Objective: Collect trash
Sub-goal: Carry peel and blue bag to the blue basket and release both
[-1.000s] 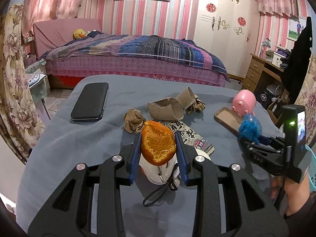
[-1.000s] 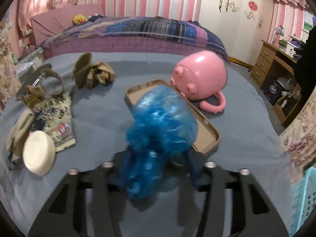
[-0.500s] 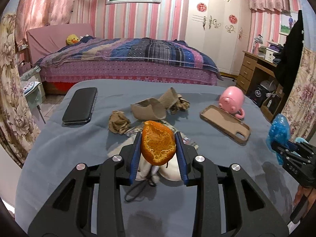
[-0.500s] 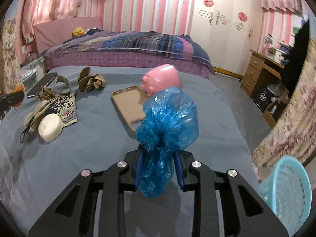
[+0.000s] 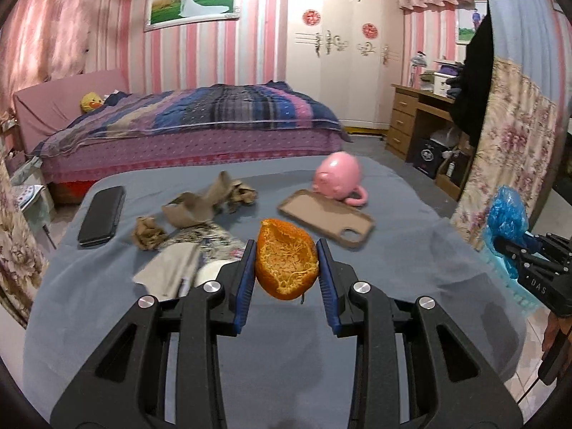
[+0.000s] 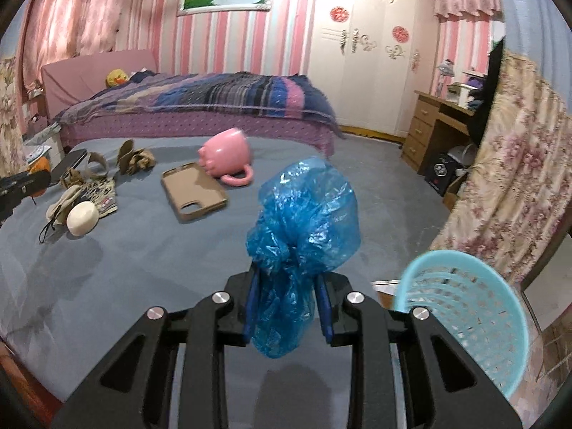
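My left gripper [image 5: 286,268] is shut on an orange peel [image 5: 286,262], held above the grey-blue table [image 5: 411,214]. My right gripper [image 6: 287,296] is shut on a crumpled blue plastic bag [image 6: 304,221], held near the table's right edge; it also shows in the left wrist view [image 5: 506,221]. A light blue mesh waste basket [image 6: 464,314] stands on the floor just right of the right gripper. Brown paper scraps [image 5: 200,207] and a crumpled wad [image 5: 146,237] lie on the table.
On the table lie a black phone [image 5: 102,220], a brown phone case [image 5: 325,218], a pink pig mug [image 5: 339,178], a white round item [image 6: 83,218] and a printed wrapper [image 6: 102,193]. A bed [image 5: 200,121] stands behind, a floral curtain [image 6: 507,186] on the right.
Both grippers have lifted and drawn back from the table with their loads. The right gripper swung to the right, and the blue basket has come into its view.
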The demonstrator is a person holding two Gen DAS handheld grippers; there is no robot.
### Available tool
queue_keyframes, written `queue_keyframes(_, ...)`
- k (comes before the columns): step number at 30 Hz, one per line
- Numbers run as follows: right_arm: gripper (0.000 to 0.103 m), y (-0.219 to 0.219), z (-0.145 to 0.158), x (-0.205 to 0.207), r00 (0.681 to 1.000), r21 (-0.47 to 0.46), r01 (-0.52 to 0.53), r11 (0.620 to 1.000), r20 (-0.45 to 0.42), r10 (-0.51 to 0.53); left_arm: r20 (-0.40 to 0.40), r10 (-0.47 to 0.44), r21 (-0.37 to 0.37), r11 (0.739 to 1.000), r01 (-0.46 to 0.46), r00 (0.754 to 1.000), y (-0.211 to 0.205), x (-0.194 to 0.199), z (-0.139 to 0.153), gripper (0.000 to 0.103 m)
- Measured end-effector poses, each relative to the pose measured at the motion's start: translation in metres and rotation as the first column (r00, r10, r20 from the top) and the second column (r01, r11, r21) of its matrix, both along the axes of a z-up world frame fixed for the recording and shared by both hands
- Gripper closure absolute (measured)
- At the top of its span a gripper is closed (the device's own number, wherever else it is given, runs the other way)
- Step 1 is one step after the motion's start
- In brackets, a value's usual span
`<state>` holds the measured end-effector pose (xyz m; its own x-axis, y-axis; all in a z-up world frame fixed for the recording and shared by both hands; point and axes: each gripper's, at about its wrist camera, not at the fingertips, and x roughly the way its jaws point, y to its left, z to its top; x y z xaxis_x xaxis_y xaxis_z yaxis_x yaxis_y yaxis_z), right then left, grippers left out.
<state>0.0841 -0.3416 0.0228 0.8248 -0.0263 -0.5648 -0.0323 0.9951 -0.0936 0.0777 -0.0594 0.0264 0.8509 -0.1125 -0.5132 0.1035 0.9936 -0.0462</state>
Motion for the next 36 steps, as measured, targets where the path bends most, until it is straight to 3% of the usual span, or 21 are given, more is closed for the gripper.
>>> queue_keyframes(2,0.075,-0.017,0.002,-0.007,1.0,0.008,0.025,1.0,0.006,-0.026,-0.012,-0.027,-0.03,0.999,0.027,1.0,-0.012,-0.002,0.001,0.071)
queue_keyframes(6,0.075,-0.063,0.008,-0.023,0.995,0.03,0.1,0.995,0.023,-0.101,-0.001,-0.073,0.004,0.997,0.073,0.997,-0.046,-0.008,0.007,0.071)
queue_keyframes(13,0.075,-0.138,0.019,-0.049,0.971,0.055,0.228,0.972,0.055,-0.231,0.005,-0.165,-0.008,0.986,0.165,0.986,-0.101,-0.011,0.018,0.071)
queue_keyframes(22,0.075,-0.188,0.006,-0.071,0.951,0.055,0.304,0.951,0.032,-0.306,-0.009,-0.253,0.001,0.968,0.253,0.968,-0.163,-0.003,0.017,0.071)
queue_keyframes(29,0.075,-0.204,-0.008,-0.079,0.938,0.081,0.344,0.935,-0.002,-0.345,-0.038,-0.354,0.018,0.935,0.355,0.934,-0.217,0.014,0.008,0.071)
queue_keyframes(36,0.075,-0.217,-0.026,-0.071,0.927,0.096,0.375,0.922,-0.03,-0.374,-0.084,-0.463,-0.03,0.886,0.462,0.883,-0.272,0.039,-0.009,0.071)
